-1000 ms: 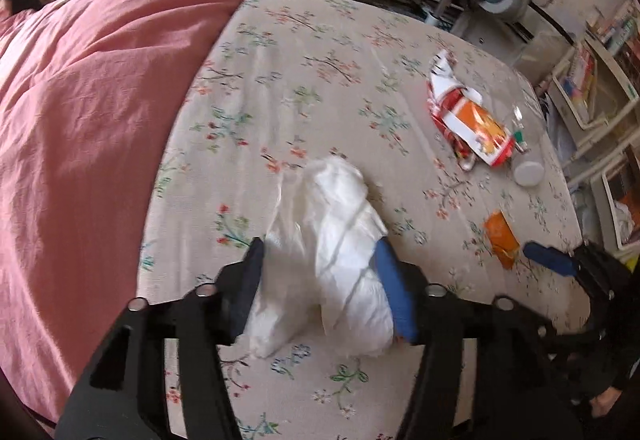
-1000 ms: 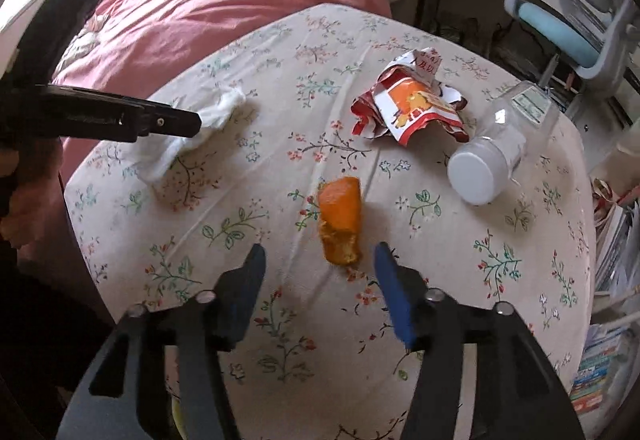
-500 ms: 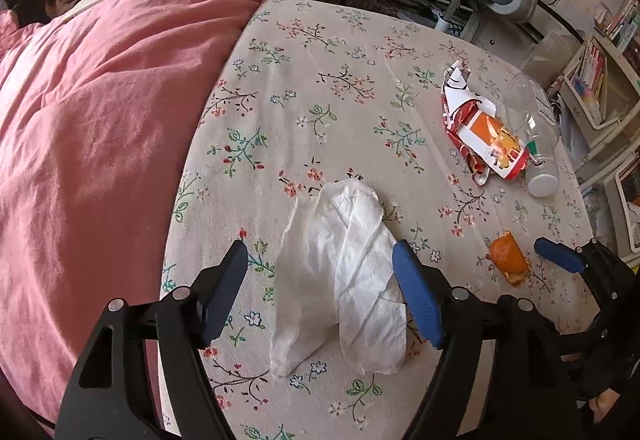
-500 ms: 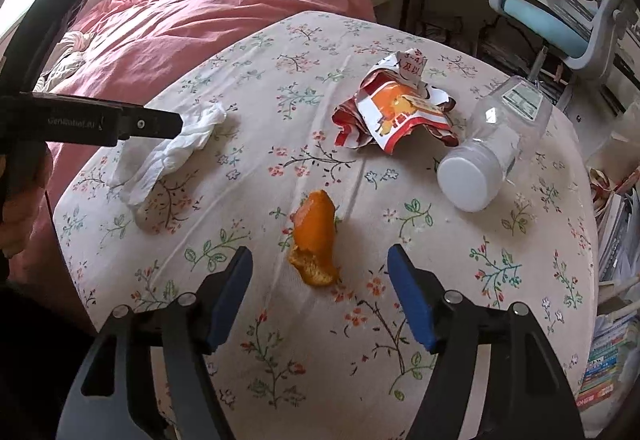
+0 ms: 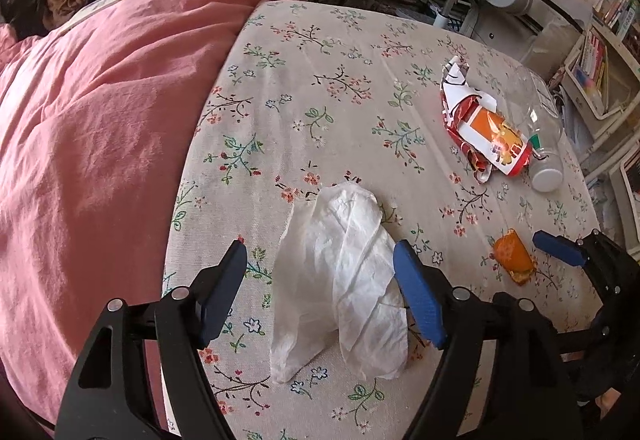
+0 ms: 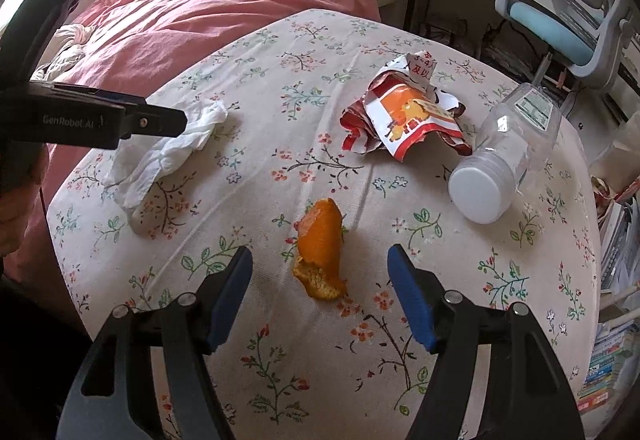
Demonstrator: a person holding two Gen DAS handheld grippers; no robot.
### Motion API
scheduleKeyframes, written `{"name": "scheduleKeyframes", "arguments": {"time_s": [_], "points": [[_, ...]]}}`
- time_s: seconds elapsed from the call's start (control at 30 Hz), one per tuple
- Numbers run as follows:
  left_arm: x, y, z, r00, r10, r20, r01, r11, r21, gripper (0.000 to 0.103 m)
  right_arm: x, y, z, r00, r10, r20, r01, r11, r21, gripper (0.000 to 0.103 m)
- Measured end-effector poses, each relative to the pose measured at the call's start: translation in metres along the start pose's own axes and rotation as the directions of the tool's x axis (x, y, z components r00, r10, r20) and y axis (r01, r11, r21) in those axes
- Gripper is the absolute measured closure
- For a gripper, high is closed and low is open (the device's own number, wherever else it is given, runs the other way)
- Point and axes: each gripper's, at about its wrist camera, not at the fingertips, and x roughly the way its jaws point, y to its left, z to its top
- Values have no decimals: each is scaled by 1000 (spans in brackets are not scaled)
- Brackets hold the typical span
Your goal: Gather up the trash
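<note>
The floral tablecloth (image 5: 320, 52) is viewed steeply downward by both wrist cameras, each mounted close behind its own gripper fingers. The left view is taken from the cloth's near edge beside the pink duvet (image 5: 88, 144); the right view from farther right. The tissue (image 5: 340, 280), orange peel (image 6: 320, 248) and wrapper (image 6: 404, 120) are shared.

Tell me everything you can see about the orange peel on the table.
The orange peel is one curled piece, bright orange outside, with a ragged, paler, pithy near end. It lies flat on the floral tablecloth, apart from the other trash. The open right gripper hovers with its blue fingers on either side of the peel, not touching it.
</note>
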Motion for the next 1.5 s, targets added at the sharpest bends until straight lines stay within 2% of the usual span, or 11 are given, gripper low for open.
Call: {"name": "scheduleKeyframes", "arguments": {"time_s": [0.63,0.97,1.07,1.13,1.17,1.2,1.23,1.27,1.37,1.5], "points": [[17,-15,-6,998,33,-44,-30,997,64,30,2,2,0,1000,-18,1,18,1000,-7,36],[18,-23,-8,998,45,-32,-42,995,95,29,5,-4,0,1000,-11,-9,11,1000,29,37],[16,-25,-8,999,37,-23,-34,993,109,42,5,-3,1,1000,4,-5,-4,999,35,47],[15,-27,-9,999,40,-16,-38,992,117,59,5,-3,1,1000,13,-2,-13,999,36,58],[14,-28,-9,999,37,-13,-35,992,119,65,4,-2,1,1000,14,0,-14,999,35,63],[13,-28,-8,999,32,-13,-30,993,117,74,4,-1,1,1000,16,1,-16,999,32,66],[12,-27,-8,1000,18,-17,-16,994,109,81,4,0,1,1000,21,1,-21,999,32,74],[11,-25,-8,1000,3,-18,-1,995,98,82,3,1,1,1000,21,3,-21,999,31,80],[1,-20,-6,1000,-29,9,28,998,62,85,-2,3,0,1000,19,17,-20,999,29,82],[-36,-7,-7,990,-66,124,67,998,-10,85,-18,6,-2,998,15,69,-17,999,37,82]]}}
